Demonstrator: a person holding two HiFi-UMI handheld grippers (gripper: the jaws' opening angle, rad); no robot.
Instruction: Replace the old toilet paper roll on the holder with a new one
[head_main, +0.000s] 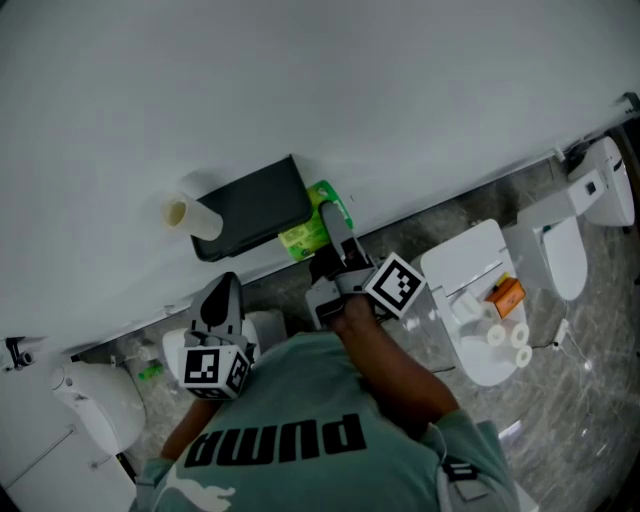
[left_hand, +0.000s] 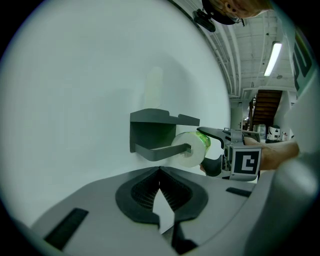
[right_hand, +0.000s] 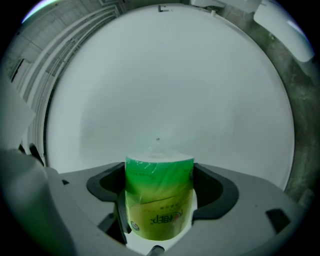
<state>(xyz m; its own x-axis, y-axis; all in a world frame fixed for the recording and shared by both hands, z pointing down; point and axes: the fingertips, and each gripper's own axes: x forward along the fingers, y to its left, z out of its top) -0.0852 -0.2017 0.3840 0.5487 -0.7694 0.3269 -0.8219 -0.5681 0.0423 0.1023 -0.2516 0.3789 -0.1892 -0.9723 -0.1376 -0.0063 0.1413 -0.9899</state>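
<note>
Hanging low by the body, the left gripper (head_main: 222, 295) is pinched shut on nothing. The right gripper (right_hand: 159, 182) clamps the green-wrapped new roll (left_hand: 190, 148), its hollow at the tip of the holder's arm (left_hand: 160, 151). Best to keep the roll level and push straight along the arm, letting go only once seated.

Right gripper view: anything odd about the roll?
Yes: the toilet paper roll clamped in the right gripper is in its green plastic wrapper, sealed over the end, yet sits at the tip of the holder arm. Wrap may block it.
</note>
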